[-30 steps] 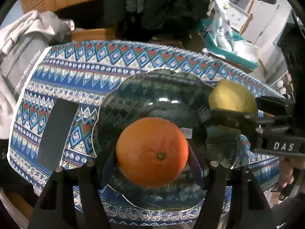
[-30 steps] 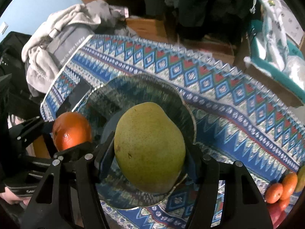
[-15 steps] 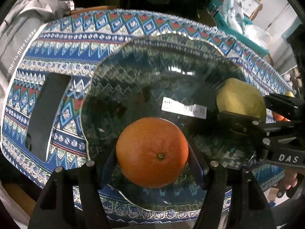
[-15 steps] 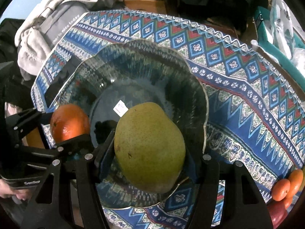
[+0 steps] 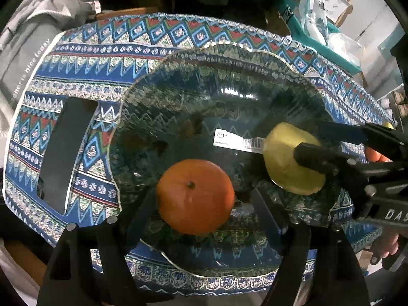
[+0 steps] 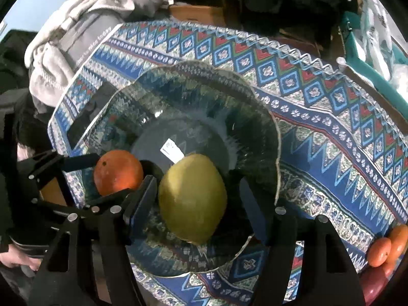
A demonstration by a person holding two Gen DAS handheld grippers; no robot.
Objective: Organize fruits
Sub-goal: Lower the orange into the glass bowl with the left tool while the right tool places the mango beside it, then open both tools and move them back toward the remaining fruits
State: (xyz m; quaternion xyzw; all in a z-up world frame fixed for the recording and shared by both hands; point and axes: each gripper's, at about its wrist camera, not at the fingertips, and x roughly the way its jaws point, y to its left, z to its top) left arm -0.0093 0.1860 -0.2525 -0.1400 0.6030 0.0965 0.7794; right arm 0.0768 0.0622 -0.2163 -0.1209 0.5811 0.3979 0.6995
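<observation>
Both grippers are over the clear glass bowl (image 5: 229, 76) that sits on the counter with the blue patterned tablecloth (image 5: 107, 58).

The left gripper (image 5: 201, 204) has the orange (image 5: 195, 196) sitting between its fingers (image 5: 139, 216), stem end up. Its jaws have just been opening, and there's now a visible gap on both sides of the orange, so the pads aren't pressing on it anymore. The orange rests on the bowl's near slope, on the side toward the counter's near edge.

The right gripper (image 6: 196, 204) has also just been opening. The green-yellow mango (image 6: 192, 197) lies between its fingers (image 6: 142, 201), long axis pointing away from the camera. The left finger is just beside the mango's skin, and the right one stands clear with a dark gap. I can't tell if that left pad still touches, but it doesn't look like a grip. The mango sits in the bowl just right of the orange, partly covering the white barcode sticker (image 5: 239, 141) in the bowl's middle.

Other stuff: a black phone (image 5: 63, 153) lies flat on the cloth by the counter's left edge, left of the bowl. A few small tangerines (image 6: 385, 247) sit at the near right corner, well apart from the bowl. A grey sweatshirt (image 6: 76, 38) is piled past the far left corner.
</observation>
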